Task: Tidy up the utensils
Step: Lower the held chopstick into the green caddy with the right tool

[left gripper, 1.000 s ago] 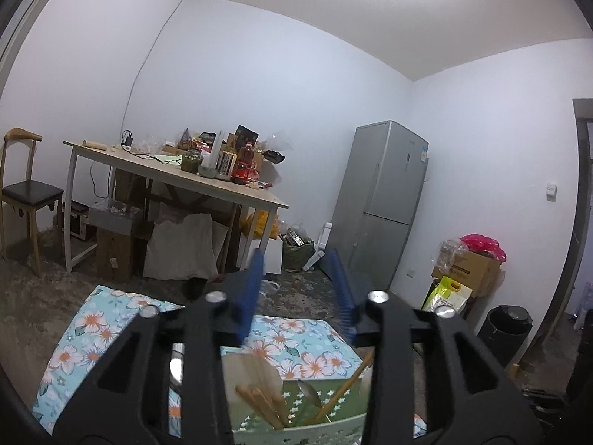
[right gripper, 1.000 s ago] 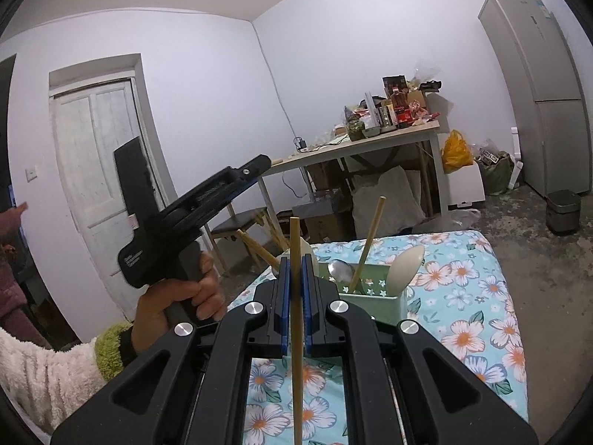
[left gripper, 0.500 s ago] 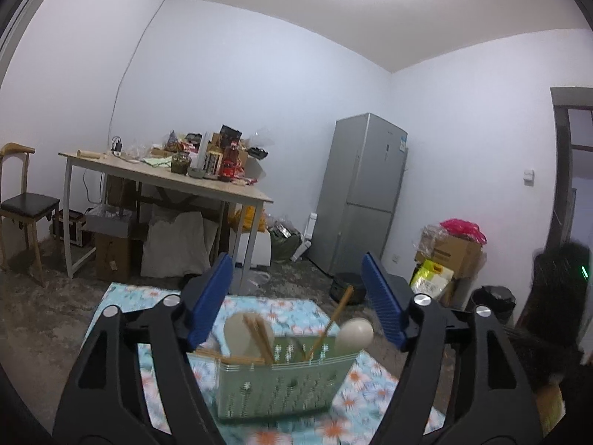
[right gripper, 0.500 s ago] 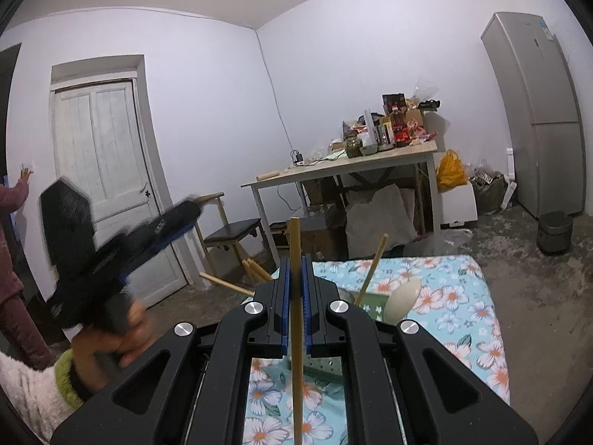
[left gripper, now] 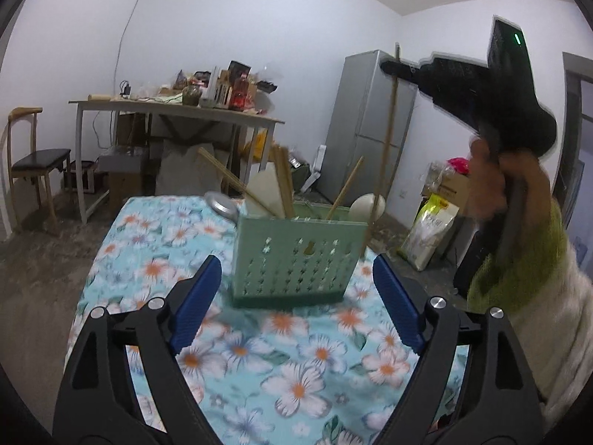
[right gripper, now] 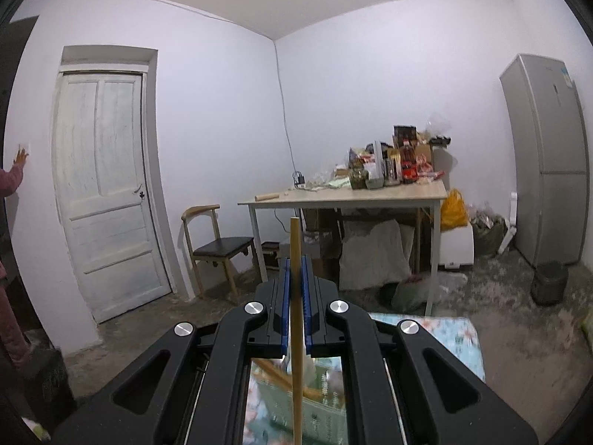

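Left wrist view, near to far. My left gripper [left gripper: 296,304] fills the lower frame, its blue-padded jaws spread wide; they have just been opening, and nothing lies between them. They hover above the floral-cloth worktop [left gripper: 155,259], with the green perforated utensil basket [left gripper: 296,259] straight ahead and apart from both pads. The basket stands upright on the cloth and holds several utensils: loose wooden chopsticks [left gripper: 226,178] leaning left, a pale flat spatula [left gripper: 265,193], a metal spoon bowl [left gripper: 221,202] at the left rim, and a white spoon [left gripper: 367,205] at the right. At the right edge a hand [left gripper: 496,181] in a green-cuffed sleeve raises my right gripper [left gripper: 393,65], seen side-on; one chopstick [left gripper: 389,129] hangs upright from its tip, its lower end reaching down to the basket's right corner.

Right wrist view, near to far. The right gripper [right gripper: 295,285] has its jaws closed narrowly on that single chopstick [right gripper: 295,296], which runs vertically through the pads and out of the bottom of the frame. Under the gripper body a blurred part of the basket [right gripper: 318,408] shows, and a corner of the worktop [right gripper: 452,337] beyond it. Farther off stand a chair [right gripper: 218,244], a cluttered wooden table [right gripper: 352,194], a white door [right gripper: 107,185] and a grey refrigerator [right gripper: 548,159]. Whether the chopstick's lower end touches the basket I cannot tell.
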{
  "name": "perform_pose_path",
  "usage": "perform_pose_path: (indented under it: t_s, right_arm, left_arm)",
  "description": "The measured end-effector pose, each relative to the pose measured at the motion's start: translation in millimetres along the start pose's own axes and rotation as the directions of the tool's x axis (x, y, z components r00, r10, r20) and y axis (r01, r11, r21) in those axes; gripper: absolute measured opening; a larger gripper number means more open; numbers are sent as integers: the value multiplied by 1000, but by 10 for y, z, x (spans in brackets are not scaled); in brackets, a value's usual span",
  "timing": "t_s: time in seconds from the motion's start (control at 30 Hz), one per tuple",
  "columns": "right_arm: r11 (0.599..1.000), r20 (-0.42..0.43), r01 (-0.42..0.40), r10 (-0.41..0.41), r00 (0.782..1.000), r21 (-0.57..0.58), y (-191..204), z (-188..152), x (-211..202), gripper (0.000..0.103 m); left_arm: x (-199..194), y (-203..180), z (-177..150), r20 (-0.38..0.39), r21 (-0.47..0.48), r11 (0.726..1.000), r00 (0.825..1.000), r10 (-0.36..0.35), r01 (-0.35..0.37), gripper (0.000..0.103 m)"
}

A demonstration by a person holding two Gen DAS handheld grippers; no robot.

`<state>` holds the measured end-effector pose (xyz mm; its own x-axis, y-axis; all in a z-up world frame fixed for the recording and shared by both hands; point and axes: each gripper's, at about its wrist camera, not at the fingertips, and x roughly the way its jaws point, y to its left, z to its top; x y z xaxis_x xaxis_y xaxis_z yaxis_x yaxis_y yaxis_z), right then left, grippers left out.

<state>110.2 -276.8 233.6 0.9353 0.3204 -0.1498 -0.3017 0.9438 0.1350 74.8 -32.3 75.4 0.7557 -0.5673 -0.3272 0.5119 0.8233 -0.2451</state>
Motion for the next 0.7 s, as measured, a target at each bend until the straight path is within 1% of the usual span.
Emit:
perform_pose_path:
  t_s: [0.13, 0.33, 0.57, 0.7]
  right_arm:
    - [999, 28, 0, 1, 1000, -37, 88, 192, 162, 6]
    - [995, 38, -9, 13, 999, -96, 189, 390, 507, 6]
    - [985, -5, -8, 8, 1000, -170, 227, 303, 917, 6]
    - [978, -56, 1, -13, 998, -210, 217, 160, 1114, 6]
  left_arm:
    - [7, 92, -27, -12, -34, 999, 1000, 0, 0, 80]
    - [55, 110, -66, -22, -26, 999, 999, 24, -25, 84]
    - [112, 110, -72, -28, -14, 999, 999, 35, -36, 84]
    - [151, 139, -85, -32, -12, 999, 998, 46, -46, 84]
